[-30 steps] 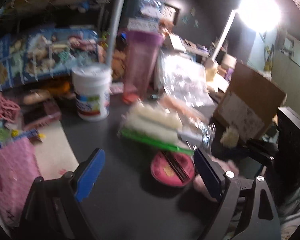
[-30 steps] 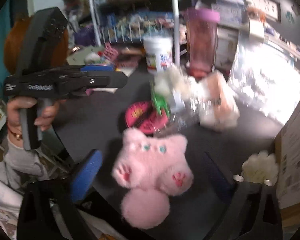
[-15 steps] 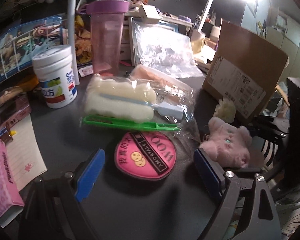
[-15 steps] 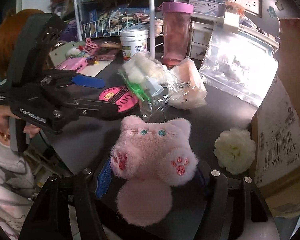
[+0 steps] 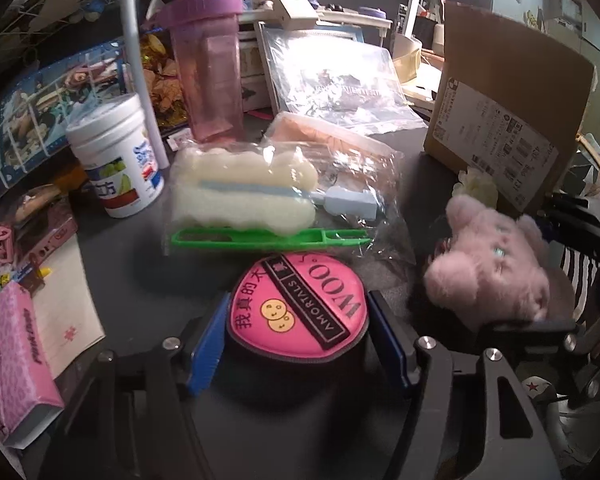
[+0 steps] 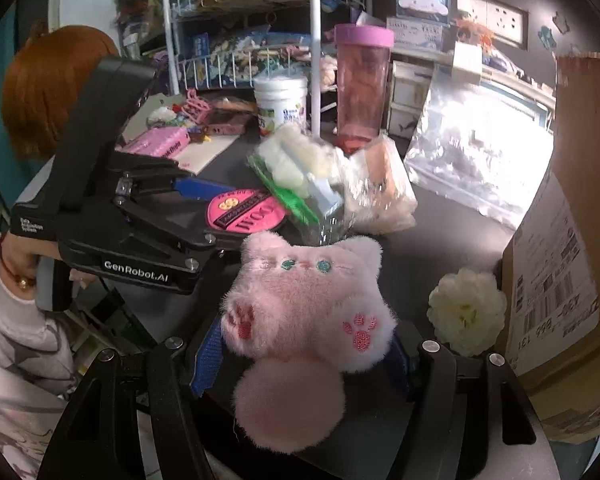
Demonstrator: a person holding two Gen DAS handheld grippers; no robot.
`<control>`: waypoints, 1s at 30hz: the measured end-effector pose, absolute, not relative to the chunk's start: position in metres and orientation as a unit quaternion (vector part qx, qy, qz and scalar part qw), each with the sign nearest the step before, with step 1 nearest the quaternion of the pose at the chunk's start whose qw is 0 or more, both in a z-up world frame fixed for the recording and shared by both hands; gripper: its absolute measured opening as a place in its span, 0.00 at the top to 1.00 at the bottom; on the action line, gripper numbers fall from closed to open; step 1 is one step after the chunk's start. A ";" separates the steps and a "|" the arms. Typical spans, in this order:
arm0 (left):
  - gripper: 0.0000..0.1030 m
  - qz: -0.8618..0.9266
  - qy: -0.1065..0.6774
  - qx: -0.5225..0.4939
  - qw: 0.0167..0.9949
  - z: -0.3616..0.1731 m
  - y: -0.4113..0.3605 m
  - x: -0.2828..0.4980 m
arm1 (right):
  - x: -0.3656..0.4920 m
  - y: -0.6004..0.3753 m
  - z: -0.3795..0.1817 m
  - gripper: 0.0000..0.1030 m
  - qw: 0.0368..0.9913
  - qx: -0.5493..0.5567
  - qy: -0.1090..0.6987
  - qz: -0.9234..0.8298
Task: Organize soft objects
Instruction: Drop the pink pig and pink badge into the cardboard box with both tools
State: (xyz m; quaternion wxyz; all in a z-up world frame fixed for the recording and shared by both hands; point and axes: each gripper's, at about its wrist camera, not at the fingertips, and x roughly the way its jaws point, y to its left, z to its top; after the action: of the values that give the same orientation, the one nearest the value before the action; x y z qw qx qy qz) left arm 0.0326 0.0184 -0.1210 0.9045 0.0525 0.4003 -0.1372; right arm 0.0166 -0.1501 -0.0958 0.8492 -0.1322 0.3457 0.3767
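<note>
My left tool (image 5: 298, 340) now closes on the pouch (image 5: 298, 308) just before the sponge bag (image 5: 276, 192), my right tool (image 6: 306, 354) on the plush (image 6: 304, 320), so both can lift.

Black handheld grippers, blue pads
Left gripper (image 6: 204, 200) printed "GenRobot.AI", silver screws; hand (image 6: 18, 264) with red bracelet, white cuff.

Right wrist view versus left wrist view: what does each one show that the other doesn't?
Only the right wrist view shows the person's red hair, the left gripper's body and the plush's paw prints. Only the left wrist view shows the left gripper closed around the round pink pouch. Both show the pink cat plush, the white flower, the cardboard box and the bagged sponge.
</note>
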 end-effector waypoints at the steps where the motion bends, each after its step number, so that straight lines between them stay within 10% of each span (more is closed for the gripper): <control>1: 0.38 -0.138 0.397 0.047 0.906 -0.118 0.021 0.030 | 0.017 -0.150 -0.094 0.38 0.850 -0.131 0.343 0.379; 30: 0.38 -0.238 0.188 0.049 0.952 0.075 -0.034 0.013 | 0.030 -0.259 0.060 0.38 0.936 -0.047 0.138 0.320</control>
State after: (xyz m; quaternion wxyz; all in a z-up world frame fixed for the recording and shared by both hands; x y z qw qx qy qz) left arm 0.0130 -0.0340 0.0749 0.9515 0.0490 0.1884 -0.2381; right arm 0.0304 -0.2586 0.0600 0.9362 -0.0475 0.1381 0.3197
